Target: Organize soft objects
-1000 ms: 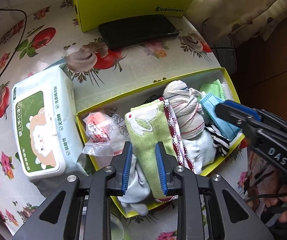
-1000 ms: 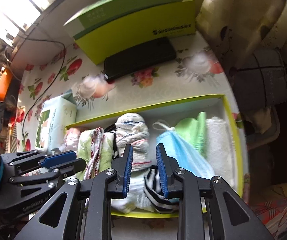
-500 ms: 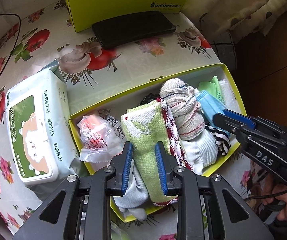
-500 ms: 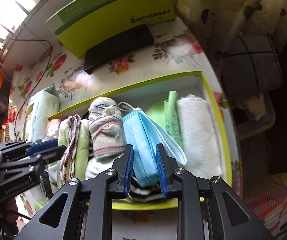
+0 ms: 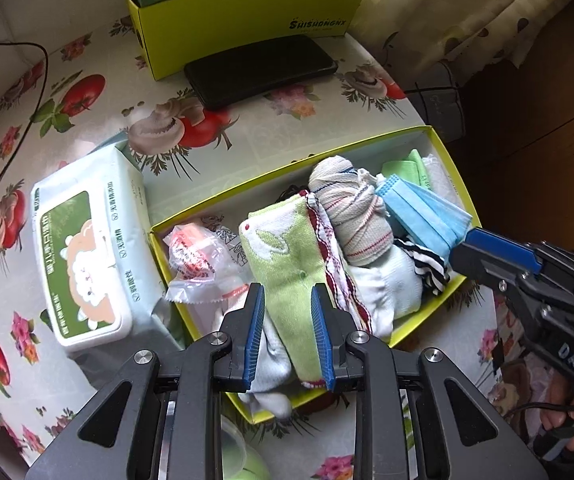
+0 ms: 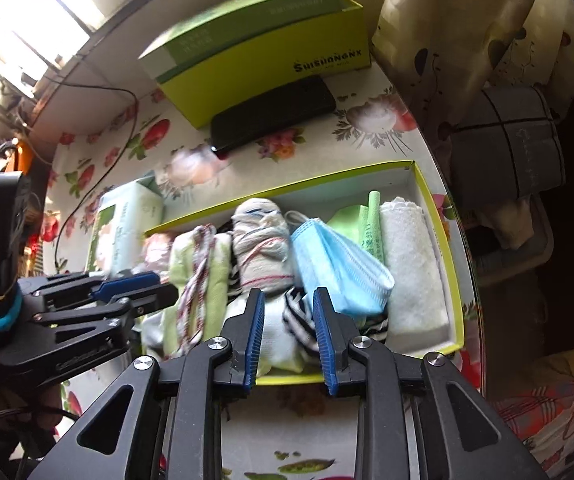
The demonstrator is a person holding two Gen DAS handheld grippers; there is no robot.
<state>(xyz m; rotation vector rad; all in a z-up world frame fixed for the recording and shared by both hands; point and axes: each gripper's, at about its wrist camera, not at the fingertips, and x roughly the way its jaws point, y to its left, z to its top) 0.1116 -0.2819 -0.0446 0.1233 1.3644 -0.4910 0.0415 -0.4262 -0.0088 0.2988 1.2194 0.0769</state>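
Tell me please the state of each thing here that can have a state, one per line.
Left claw, closed on the green cloth.
Right claw, open, jaws just opening, nothing gripped between them.
Box, open, no lid, packed with cloths.
Blue mask, free, folded, lying in the box.
White towel, folded, in the box.
Wipes pack, lid shut.
Phone, screen dark.

I count one open tray (image 5: 453, 164) holding one blue mask (image 6: 335, 256), one white towel (image 6: 411, 264) and one bandage roll (image 5: 351, 216); at ten o'clock, one wipes pack (image 5: 83, 256); at twelve, one phone (image 5: 261, 68).
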